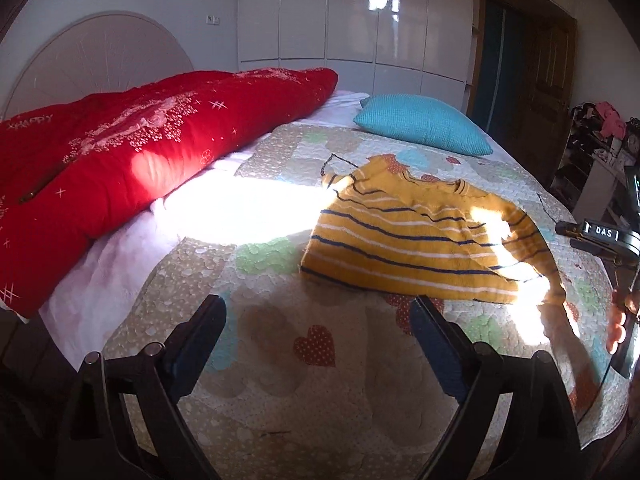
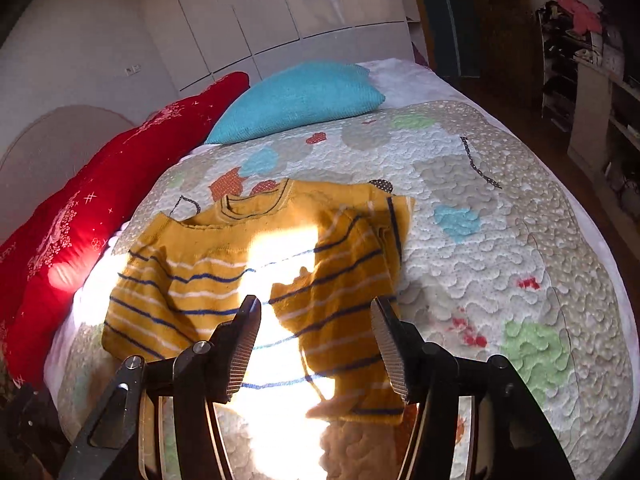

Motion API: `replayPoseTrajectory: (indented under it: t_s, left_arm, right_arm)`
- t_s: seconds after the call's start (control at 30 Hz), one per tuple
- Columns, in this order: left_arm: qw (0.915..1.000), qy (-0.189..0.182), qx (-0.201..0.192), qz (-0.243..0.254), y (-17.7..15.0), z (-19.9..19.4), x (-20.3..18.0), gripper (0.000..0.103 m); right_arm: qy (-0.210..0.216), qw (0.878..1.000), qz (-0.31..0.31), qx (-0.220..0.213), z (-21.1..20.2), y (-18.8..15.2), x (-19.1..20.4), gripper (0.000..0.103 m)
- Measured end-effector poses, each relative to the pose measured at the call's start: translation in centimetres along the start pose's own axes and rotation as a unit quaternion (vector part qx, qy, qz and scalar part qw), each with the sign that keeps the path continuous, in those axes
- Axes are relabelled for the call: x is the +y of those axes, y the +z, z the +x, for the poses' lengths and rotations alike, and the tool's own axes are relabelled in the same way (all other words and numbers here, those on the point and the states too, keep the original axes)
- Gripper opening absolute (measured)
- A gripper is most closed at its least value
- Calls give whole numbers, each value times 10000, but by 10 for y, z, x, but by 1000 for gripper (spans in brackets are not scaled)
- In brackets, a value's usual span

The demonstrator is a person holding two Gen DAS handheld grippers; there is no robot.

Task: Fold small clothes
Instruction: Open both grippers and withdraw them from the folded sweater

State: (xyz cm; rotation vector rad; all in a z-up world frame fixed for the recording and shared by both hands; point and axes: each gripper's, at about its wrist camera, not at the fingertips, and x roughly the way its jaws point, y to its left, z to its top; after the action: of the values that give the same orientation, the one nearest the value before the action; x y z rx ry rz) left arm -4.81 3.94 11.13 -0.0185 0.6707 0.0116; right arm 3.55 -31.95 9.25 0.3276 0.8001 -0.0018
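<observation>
A small yellow sweater with blue and white stripes [image 1: 416, 236] lies on the patchwork quilt [image 1: 280, 360], one sleeve folded over its body. It also shows in the right wrist view [image 2: 248, 276], just beyond the fingers. My left gripper [image 1: 318, 320] is open and empty, above the quilt, to the near left of the sweater. My right gripper [image 2: 316, 320] is open and empty, close over the sweater's near sleeve and hem. The right gripper's body shows at the right edge of the left wrist view [image 1: 608, 236].
A red quilted duvet [image 1: 132, 160] lies along the left of the bed, also in the right wrist view [image 2: 80, 216]. A teal pillow [image 1: 424, 124] sits at the head, beyond the sweater. White wardrobes stand behind. Cluttered shelves [image 2: 580, 40] stand at the right. Bright sunlight crosses the bed.
</observation>
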Motion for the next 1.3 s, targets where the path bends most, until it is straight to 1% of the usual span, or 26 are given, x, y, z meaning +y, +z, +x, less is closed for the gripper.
replayPoseTrajectory:
  t_s: [0.07, 0.13, 0.17, 0.2, 0.27, 0.37, 0.47, 0.57, 0.67, 0.9, 1.3]
  left_arm:
    - [9991, 231, -354, -37, 1, -13, 2, 103]
    - [9979, 327, -555, -47, 3, -22, 5, 103]
    - [9980, 283, -569, -57, 4, -25, 6, 103]
    - [9985, 155, -530, -64, 4, -27, 6, 103]
    - [9994, -125, -298, -99, 5, -27, 7, 103]
    - [9995, -276, -14, -163, 2, -24, 8, 103]
    - [9996, -225, 76, -138, -3, -20, 8, 103]
    - [9994, -199, 202, -175, -6, -14, 11, 103]
    - [9991, -186, 305, -216, -10, -11, 15, 103]
    - [9989, -100, 417, -193, -14, -5, 16, 103]
    - [9976, -77, 684, -52, -24, 11, 7, 103]
  right_arm:
    - [102, 9999, -26, -39, -14, -16, 7, 65]
    - [109, 9999, -65, -49, -24, -32, 16, 66]
    - [126, 9999, -95, -43, -28, -40, 22, 66]
    - [151, 9998, -131, -38, -30, -46, 27, 66]
    - [217, 9996, -173, -13, -32, -58, 39, 67]
    - [434, 9989, -132, 99, -32, -71, 53, 67]
    - [549, 9982, -175, 179, -30, -82, 65, 68]
    - [446, 9981, -356, 250, -24, -91, 76, 68]
    - [431, 9975, -433, 359, -19, -99, 82, 68]
    - [402, 9971, -315, 557, -9, -114, 77, 69]
    - [253, 9974, -138, 665, -2, -125, 60, 70]
